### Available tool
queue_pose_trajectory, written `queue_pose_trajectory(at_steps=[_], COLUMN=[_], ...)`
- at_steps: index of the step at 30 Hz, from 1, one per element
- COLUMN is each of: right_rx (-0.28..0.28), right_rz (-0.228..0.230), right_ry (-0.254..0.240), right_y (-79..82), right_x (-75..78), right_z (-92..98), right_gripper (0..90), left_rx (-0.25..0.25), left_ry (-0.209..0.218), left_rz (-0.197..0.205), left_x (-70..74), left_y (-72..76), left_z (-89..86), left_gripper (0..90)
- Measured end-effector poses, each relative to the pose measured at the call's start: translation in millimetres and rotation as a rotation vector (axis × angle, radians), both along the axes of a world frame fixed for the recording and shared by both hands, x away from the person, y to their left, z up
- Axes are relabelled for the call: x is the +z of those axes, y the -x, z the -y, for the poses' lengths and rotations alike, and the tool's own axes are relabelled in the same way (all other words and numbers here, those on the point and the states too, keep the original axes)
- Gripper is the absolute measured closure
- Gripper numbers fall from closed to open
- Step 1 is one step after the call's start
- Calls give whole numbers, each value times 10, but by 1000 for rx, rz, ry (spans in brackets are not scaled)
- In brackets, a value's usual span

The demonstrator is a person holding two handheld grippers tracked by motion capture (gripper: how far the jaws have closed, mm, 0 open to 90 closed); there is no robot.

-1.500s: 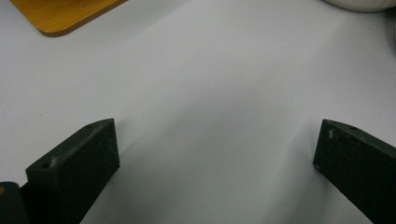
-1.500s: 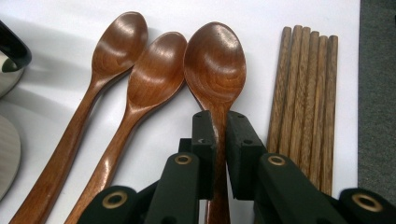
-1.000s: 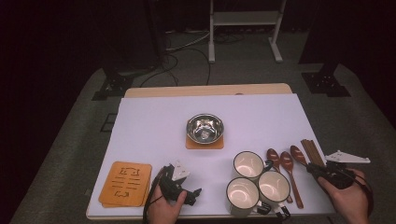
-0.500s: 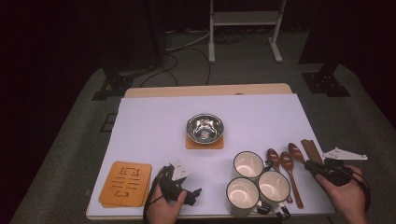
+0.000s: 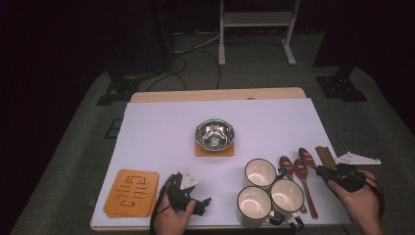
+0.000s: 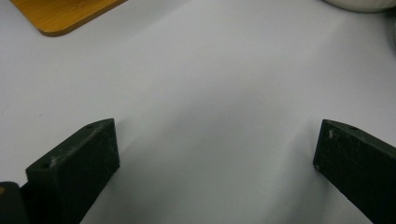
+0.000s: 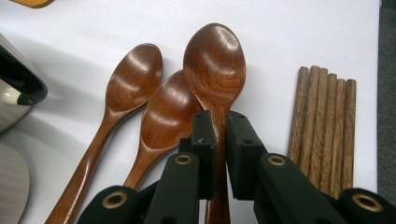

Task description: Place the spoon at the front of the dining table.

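**Spoon Picked, Place Setting Barely Begun**

The right gripper (image 7: 219, 140) is pinching a wooden spoon (image 7: 215, 65) by its neck beside the chopsticks (image 7: 324, 121) (two spoons lying untouched), while the left gripper (image 6: 210, 154) is resting spread over the table (image 6: 210, 70).

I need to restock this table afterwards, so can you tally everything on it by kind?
Wooden spoons: 3
White mugs: 3
Steel bowl: 1
Orange mat under the bowl: 1
Orange mats at the near left: at least 1
Chopsticks: 5 sticks
Total: at least 14
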State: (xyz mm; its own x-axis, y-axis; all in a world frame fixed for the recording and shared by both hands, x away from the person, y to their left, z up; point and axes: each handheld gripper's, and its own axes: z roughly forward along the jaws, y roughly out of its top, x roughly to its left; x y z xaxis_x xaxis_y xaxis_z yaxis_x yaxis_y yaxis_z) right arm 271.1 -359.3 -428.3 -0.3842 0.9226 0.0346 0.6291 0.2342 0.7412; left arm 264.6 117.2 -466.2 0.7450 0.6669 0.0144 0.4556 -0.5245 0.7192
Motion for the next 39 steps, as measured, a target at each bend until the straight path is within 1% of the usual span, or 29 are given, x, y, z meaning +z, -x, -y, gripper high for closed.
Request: queue_pose_trajectory(at_steps=[17,39], right_rx=[22,52], right_rz=[7,17], right_ry=[-2,9], right_y=[-73,-155], right_x=[26,56], right_z=[-63,-163], right_gripper=[817,817], left_rx=[0,0], left_ry=[0,-1], left_rz=[1,1], left_x=[0,0], left_y=[1,1], left_z=[1,1], left_gripper=[0,0])
